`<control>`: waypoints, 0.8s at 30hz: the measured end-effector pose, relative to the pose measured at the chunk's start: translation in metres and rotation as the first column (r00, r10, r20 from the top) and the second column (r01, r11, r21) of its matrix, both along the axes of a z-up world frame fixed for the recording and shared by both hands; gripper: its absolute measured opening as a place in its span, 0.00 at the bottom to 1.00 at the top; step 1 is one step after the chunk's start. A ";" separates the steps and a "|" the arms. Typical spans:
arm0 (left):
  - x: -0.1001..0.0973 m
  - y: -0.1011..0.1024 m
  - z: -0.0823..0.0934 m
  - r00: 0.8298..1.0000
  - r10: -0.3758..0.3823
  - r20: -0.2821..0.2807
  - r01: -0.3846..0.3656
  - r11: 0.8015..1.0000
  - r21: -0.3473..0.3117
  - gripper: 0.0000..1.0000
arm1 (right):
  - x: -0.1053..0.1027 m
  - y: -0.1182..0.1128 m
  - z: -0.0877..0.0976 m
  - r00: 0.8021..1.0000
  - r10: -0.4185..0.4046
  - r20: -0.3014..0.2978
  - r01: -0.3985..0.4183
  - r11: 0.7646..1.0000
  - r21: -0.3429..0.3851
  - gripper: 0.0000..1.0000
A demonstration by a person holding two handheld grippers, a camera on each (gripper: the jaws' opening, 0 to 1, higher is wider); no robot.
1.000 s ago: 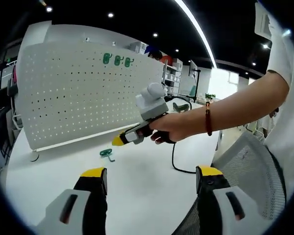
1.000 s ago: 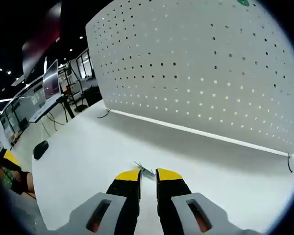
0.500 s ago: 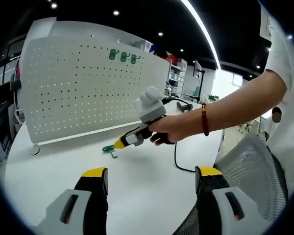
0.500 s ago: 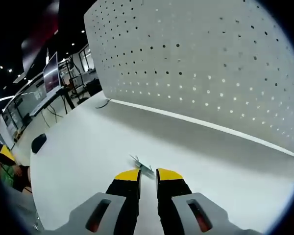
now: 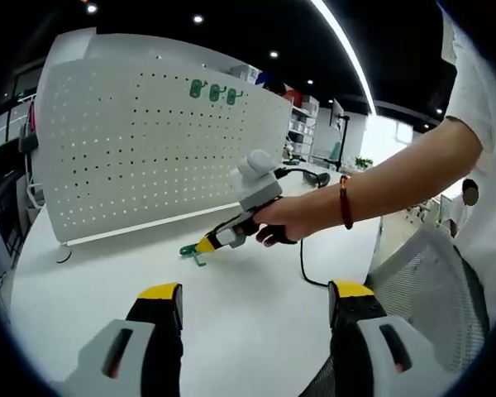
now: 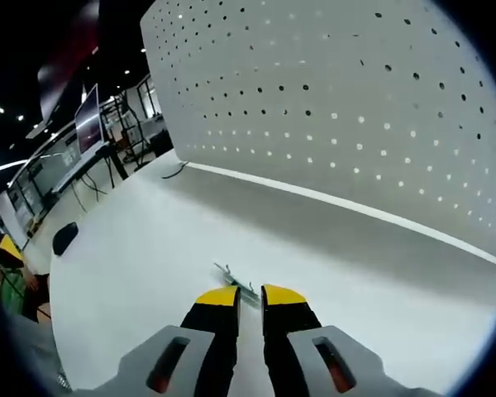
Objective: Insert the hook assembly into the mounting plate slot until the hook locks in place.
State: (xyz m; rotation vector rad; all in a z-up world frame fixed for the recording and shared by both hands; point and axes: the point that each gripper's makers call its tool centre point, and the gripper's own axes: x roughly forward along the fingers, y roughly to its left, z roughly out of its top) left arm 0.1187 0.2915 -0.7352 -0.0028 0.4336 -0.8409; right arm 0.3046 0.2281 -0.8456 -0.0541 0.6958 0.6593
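Right gripper (image 6: 250,296) has its two yellow-tipped jaws pinched together on the green hook (image 5: 192,251), low over the white table (image 5: 248,306). In the left gripper view, that hook sits at the tip of the right gripper, just in front of the white board with holes (image 5: 149,149). Three more green hooks (image 5: 214,92) hang high on the board. Left gripper (image 5: 252,299) hovers near, jaws wide apart, holding nothing.

Three green hooks (image 5: 214,91) hang on the pegboard (image 5: 149,157); seemingly one hook (image 5: 192,251) on the table.
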 end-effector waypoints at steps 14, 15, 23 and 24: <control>-0.001 0.002 -0.001 1.000 0.009 0.000 -0.009 1.000 0.015 0.73 | -0.003 0.005 0.000 1.000 0.025 0.010 -0.025 0.999 -0.026 0.01; -0.001 0.003 -0.001 1.000 0.010 0.002 -0.010 1.000 0.015 0.73 | -0.004 0.006 0.002 1.000 0.025 0.015 -0.025 1.000 -0.018 0.01; -0.002 0.002 0.002 1.000 0.010 0.010 -0.010 1.000 0.009 0.72 | -0.008 0.004 0.009 1.000 0.028 0.009 -0.028 1.000 0.000 0.00; -0.002 0.001 0.003 1.000 0.010 0.012 -0.010 1.000 0.012 0.71 | -0.009 0.003 0.010 1.000 0.021 -0.005 -0.021 1.000 0.014 0.00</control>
